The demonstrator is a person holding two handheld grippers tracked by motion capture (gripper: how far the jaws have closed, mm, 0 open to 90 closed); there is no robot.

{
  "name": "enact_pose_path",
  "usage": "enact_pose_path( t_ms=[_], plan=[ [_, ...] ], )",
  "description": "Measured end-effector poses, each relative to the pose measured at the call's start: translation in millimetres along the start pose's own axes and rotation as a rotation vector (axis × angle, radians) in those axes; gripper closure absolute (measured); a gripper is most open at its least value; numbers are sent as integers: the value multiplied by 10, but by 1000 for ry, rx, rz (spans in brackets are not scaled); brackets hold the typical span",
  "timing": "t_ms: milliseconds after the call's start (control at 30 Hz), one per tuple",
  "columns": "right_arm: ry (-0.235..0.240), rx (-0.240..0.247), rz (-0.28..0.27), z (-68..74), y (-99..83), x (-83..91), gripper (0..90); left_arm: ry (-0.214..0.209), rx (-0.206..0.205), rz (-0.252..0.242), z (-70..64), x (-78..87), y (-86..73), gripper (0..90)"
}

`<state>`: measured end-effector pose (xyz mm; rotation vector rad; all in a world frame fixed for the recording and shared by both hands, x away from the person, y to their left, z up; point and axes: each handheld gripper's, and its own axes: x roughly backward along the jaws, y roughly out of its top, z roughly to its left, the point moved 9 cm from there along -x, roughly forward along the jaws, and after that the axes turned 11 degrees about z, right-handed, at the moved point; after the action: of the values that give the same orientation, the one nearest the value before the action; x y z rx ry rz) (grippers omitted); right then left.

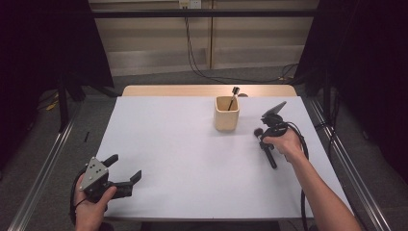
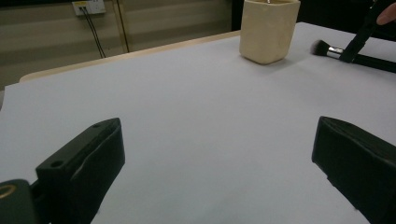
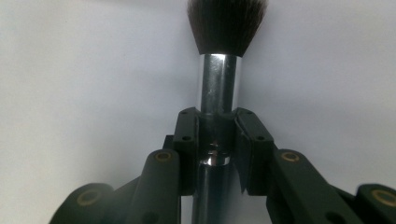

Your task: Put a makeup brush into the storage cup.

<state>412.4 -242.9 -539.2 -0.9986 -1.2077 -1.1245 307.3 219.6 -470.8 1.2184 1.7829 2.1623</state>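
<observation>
Where right hand-held gripper clamps brush, ferrule unmarked.

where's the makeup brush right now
In the high view the makeup brush lies on the table's right side, just right of the beige cup, with the right hand-held gripper shut on it.

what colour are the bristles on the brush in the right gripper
Dark brown-black bristles, above a silver ferrule; clearest in the right gripper view.

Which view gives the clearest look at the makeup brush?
The right gripper view: the makeup brush fills it, dark bristles and silver ferrule sharp, with the right tool shut on it. The high view shows it small beside the cup. The left gripper view catches its bristles and ferrule far off.
</observation>
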Motion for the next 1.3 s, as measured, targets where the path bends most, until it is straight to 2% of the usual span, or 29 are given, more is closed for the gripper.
enact_pose_path(
  t_ms=[267,467,800,1000,1300],
  plan=[
    [15,20,-36,-12,-8,22,733,5,3,-1,5,4,1,26],
    [32,24,-94,0,5,105,733,5,1,0,13,13,-4,26],
    [70,34,-158,5,-16,201,734,11,12,-1,13,22,-9,26],
    [90,49,-225,4,-27,293,733,9,8,-6,5,29,-4,27],
    [152,85,-320,66,-51,390,733,12,9,-3,13,30,-7,27]
  ],
)
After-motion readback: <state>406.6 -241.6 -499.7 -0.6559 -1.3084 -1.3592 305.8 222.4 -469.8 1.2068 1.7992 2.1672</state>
